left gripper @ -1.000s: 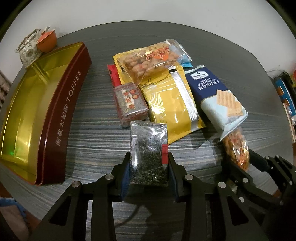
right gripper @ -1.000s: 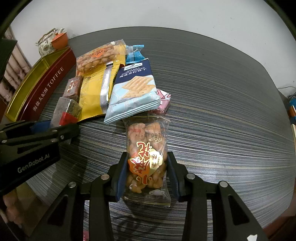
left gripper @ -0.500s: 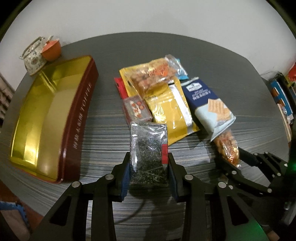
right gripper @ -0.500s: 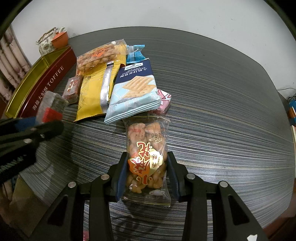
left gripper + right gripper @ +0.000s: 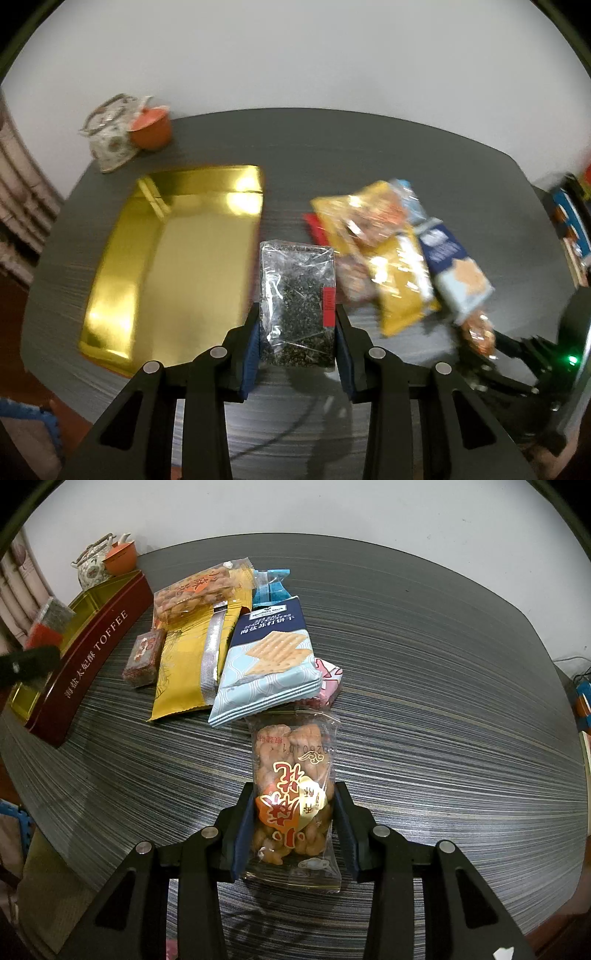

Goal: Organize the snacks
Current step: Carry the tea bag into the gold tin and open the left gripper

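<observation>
My left gripper (image 5: 297,325) is shut on a clear packet of dark tea leaves (image 5: 297,302) with a red label, held in the air above the table beside the open gold toffee tin (image 5: 173,258). My right gripper (image 5: 293,827) is shut on a clear packet of fried dough twists (image 5: 293,797) near the table surface. The tin (image 5: 92,657) stands at the left in the right wrist view, with the left gripper and its packet (image 5: 48,624) over it. A pile of snack packets (image 5: 229,646) lies mid-table.
A teapot (image 5: 109,138) and an orange cup (image 5: 151,127) stand behind the tin. The pile holds a yellow packet (image 5: 184,672), a blue cracker pack (image 5: 269,657), a small red box (image 5: 144,657) and a pink packet (image 5: 328,681). The table edge runs close below both grippers.
My left gripper has risen and swung left toward the tin with the tea packet. The right gripper and its packet have stayed still.
</observation>
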### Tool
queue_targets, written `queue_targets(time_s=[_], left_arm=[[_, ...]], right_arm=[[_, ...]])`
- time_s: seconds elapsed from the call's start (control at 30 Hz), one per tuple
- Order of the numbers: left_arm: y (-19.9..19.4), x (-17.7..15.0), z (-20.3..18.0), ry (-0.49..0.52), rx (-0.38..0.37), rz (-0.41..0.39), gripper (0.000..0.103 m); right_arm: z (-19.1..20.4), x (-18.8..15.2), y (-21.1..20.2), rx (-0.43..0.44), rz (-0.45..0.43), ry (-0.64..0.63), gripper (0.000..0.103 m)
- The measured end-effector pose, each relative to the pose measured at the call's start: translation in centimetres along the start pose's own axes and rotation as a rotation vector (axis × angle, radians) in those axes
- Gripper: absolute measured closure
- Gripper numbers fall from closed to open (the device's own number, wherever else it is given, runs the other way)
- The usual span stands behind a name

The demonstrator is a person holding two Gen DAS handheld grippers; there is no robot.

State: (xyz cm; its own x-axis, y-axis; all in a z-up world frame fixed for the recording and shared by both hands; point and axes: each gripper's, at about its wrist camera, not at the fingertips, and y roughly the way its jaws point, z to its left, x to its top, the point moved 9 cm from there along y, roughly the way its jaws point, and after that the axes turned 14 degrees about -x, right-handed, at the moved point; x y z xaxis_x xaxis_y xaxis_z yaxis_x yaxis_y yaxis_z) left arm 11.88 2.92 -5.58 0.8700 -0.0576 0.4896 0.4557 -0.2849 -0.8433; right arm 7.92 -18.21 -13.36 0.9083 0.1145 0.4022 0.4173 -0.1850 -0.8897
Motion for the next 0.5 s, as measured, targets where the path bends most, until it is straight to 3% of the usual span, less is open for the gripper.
queue_targets(time_s=[0.23, 0.5], left_arm=[[-0.5, 0.6, 7.5, -0.056, 0.099, -0.004, 0.066], [1.6, -1.1, 12.6, -0.094, 0.142, 0.071, 0.066]], right_arm=[[-0.1, 0.0, 0.0, -0.002, -0.004, -0.003, 0.065], [-0.1, 0.0, 0.0, -0.004, -0.006, -0.002, 0.065]])
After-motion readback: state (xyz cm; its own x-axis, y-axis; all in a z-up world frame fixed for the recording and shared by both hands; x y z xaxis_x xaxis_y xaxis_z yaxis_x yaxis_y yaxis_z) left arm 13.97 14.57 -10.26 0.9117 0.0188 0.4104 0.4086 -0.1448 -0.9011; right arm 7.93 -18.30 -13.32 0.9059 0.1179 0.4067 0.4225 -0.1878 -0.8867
